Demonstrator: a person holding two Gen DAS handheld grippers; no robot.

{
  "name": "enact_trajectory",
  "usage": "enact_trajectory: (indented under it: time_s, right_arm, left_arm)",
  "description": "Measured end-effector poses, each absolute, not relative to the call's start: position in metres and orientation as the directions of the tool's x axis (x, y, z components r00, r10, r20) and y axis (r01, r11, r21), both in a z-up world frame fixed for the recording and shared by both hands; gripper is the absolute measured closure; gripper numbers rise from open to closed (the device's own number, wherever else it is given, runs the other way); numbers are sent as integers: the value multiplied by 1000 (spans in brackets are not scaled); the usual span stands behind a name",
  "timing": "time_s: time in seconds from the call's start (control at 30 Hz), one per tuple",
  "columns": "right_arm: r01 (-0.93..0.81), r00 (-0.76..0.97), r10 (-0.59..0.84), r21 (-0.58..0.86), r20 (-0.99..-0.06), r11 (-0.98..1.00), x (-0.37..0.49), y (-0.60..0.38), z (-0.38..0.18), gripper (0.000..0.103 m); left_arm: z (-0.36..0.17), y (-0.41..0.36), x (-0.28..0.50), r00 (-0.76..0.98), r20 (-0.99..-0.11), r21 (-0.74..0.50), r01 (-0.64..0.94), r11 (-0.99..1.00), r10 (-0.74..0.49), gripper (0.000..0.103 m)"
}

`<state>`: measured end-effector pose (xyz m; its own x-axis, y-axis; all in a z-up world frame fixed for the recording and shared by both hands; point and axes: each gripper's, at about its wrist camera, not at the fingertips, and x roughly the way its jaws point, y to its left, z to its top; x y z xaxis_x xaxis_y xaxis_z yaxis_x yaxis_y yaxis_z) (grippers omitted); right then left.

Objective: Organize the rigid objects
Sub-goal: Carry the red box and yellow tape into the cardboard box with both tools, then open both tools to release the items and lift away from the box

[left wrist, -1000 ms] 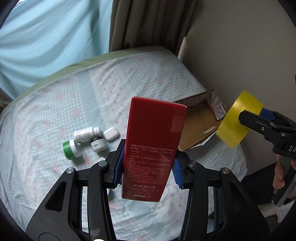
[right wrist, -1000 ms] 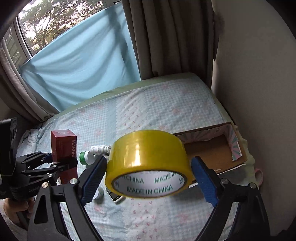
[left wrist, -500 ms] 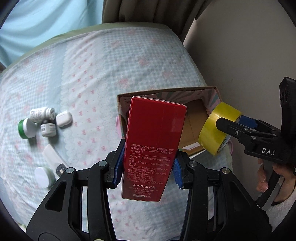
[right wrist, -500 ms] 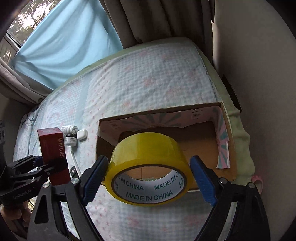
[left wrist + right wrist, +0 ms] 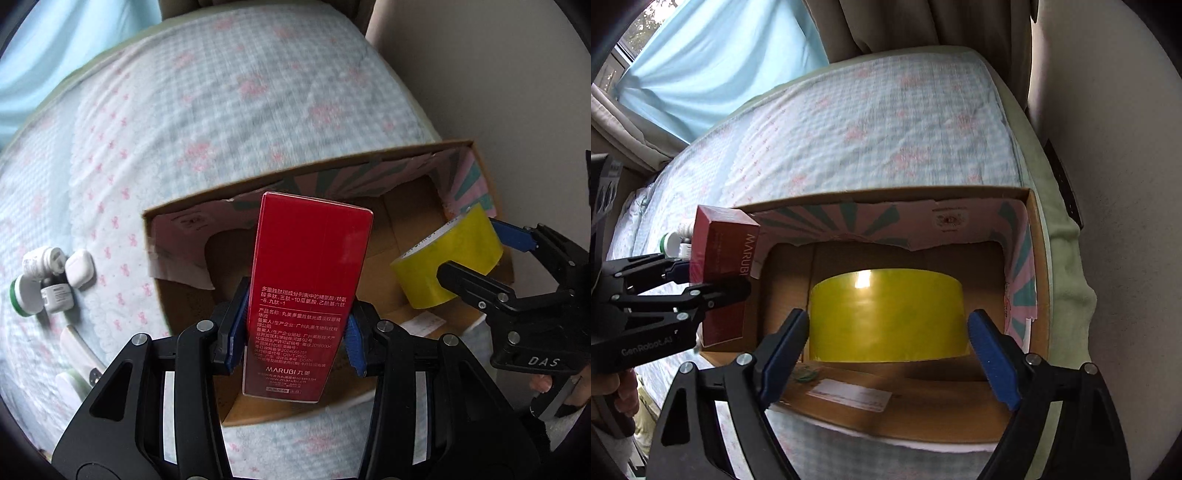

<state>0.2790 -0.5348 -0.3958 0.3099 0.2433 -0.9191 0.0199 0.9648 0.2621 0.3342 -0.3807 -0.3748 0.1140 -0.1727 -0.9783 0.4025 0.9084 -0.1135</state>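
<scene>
**Over the cardboard box: two items held for deposit**

Above the cardboard box (image 5: pixel 1030 236), which lies open-topped on the quilted bed cover (image 5: pixel 229 122), two rigid items are held.

Item 1: red carton (image 5: pixel 310 288), upright, clamped at its lower half between the blue pads of the left gripper (image 5: pixel 295 328). It is held over the box's left end, judged so that it can be lowered upright inside that wall.

Item 2: yellow tape roll (image 5: pixel 886 314), gripped across its width by the right gripper (image 5: pixel 888 332), whose jaws are spread wide around it. It hangs over the box's right half, apart from the carton, presumably so each lands clear of the other.

Outstanding: small bottles and a white case (image 5: pixel 79 267) lie on the cover well left of the box, not yet collected.
</scene>
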Motion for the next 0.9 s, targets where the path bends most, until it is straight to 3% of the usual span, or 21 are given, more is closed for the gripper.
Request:
enact_trajectory:
  time_s: [0.17, 0.23, 0.27, 0.3, 0.33, 0.5, 0.9]
  right_arm:
    - [6, 305, 249, 263, -919, 965, 279, -538, -402, 19]
    - [2, 299, 231, 243, -926, 970, 282, -538, -403, 19]
    - [14, 291, 227, 242, -929, 970, 285, -538, -403, 16]
    - [38, 274, 223, 242, -936, 970, 287, -540, -404, 4]
    - [62, 275, 237, 263, -932, 963, 288, -544, -404, 0]
    - [194, 309, 298, 367, -903, 910, 281, -563, -404, 0]
    - [183, 307, 198, 262, -931, 948, 266, -554, -377, 0]
  left_arm:
    - [-388, -388, 333, 94, -985, -97, 408, 908, -147, 62]
    - [-386, -391, 331, 114, -983, -81, 421, 904, -142, 56]
    - [-383, -391, 330, 134, -981, -69, 427, 902, -139, 30]
    - [-380, -391, 328, 168, -980, -26, 428, 903, -108, 4]
    - [-377, -389, 327, 199, -977, 22, 431, 902, -71, 0]
    - [-367, -366, 318, 181, -978, -20, 403, 915, -101, 0]
    - [-339, -325, 292, 222, -972, 2, 315, 949, -72, 0]
